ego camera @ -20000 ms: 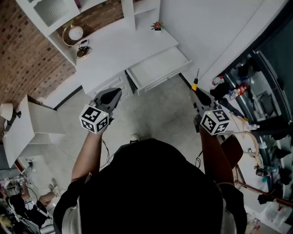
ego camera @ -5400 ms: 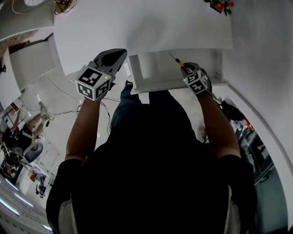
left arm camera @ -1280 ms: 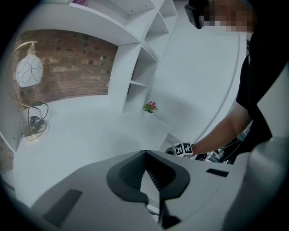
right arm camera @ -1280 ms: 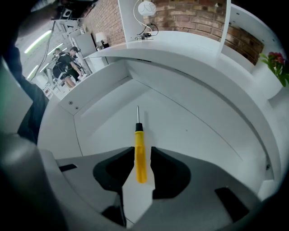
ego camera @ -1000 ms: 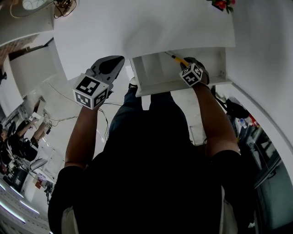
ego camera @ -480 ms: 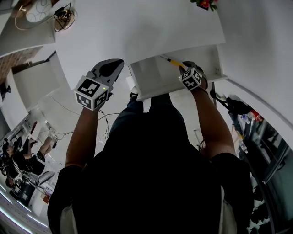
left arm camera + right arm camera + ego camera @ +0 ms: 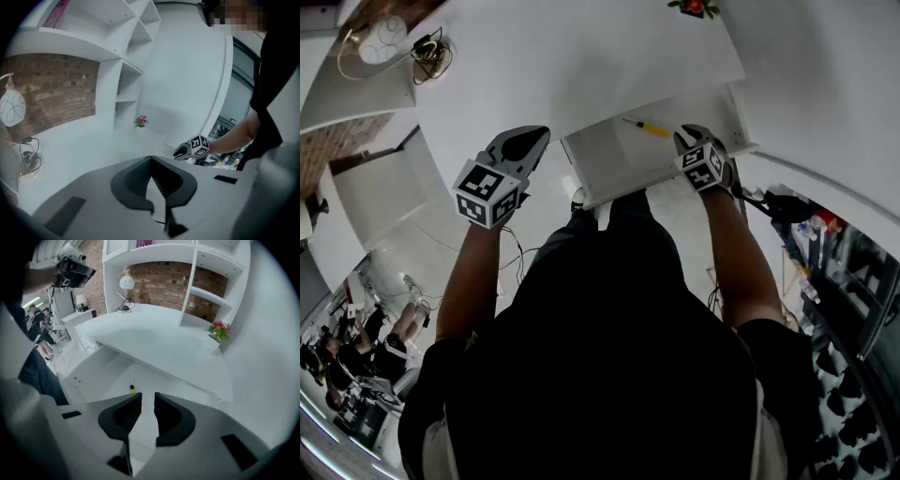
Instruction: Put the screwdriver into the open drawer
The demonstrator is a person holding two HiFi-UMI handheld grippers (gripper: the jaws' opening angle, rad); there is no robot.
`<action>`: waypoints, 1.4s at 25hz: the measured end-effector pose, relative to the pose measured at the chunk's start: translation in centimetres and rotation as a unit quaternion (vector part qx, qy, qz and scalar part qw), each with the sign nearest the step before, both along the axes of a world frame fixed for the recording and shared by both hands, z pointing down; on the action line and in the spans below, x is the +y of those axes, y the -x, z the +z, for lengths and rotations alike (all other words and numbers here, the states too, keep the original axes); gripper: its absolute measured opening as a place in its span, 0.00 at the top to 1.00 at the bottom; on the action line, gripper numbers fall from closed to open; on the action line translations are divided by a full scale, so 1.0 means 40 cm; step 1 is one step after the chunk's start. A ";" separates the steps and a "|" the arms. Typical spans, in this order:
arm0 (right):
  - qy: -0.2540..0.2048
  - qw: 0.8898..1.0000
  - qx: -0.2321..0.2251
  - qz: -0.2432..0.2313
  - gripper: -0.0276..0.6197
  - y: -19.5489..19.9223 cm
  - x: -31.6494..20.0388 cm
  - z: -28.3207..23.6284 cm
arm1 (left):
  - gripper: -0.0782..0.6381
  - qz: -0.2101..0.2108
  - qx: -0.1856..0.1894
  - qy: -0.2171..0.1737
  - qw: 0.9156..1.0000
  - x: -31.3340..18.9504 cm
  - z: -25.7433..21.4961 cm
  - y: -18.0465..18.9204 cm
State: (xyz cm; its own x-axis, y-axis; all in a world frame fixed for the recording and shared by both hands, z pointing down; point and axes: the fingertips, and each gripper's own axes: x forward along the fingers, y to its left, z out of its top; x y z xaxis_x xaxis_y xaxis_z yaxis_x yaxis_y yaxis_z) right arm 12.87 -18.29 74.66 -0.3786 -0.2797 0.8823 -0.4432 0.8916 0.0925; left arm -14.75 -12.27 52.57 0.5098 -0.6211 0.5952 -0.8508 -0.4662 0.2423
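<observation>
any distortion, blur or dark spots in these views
Head view: fisheye bends straight lines, and the person's dark clothing is nearly featureless. Left gripper view: black vignette corners, mosaic patch top right. Right gripper view: same vignette; screwdriver tiny but sharp.

Your screwdriver (image 7: 646,127) – yellow handle, thin metal shaft – lies flat on the floor of the open drawer (image 7: 602,157). It sits close to the drawer's back edge and right of the middle, running roughly along that edge, with the shaft tip towards the left side. The drawer is white and shallow – it is pulled well out, and you see nothing else on its floor.
</observation>
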 end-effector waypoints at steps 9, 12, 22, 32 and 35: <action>-0.049 0.998 -0.018 0.024 0.83 -0.030 0.015 -0.136 | 0.87 0.025 -0.006 -0.014 1.000 0.031 -0.056 -0.028; -0.065 0.997 -0.024 0.036 0.83 -0.050 0.015 -0.179 | 0.87 0.030 -0.008 -0.025 0.999 0.038 -0.080 -0.035; -0.096 0.990 -0.057 0.081 0.86 -0.067 0.047 -0.301 | 0.87 0.052 -0.007 -0.048 0.997 0.070 -0.134 -0.056; -0.102 0.982 -0.089 0.136 0.86 -0.101 0.091 -0.381 | 0.87 0.087 -0.008 -0.074 0.993 0.077 -0.196 -0.096; -0.097 0.978 -0.098 0.154 0.86 -0.112 0.114 -0.400 | 0.87 0.096 -0.008 -0.080 0.992 0.085 -0.209 -0.105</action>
State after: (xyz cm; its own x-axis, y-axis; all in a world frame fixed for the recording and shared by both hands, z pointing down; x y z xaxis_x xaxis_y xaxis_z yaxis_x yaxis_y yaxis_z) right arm 17.36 -13.72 58.65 -0.4073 -0.5626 0.7195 -0.7141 0.6873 0.1332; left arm -10.55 -8.87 44.20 0.6192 -0.6010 0.5054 -0.7457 -0.6516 0.1388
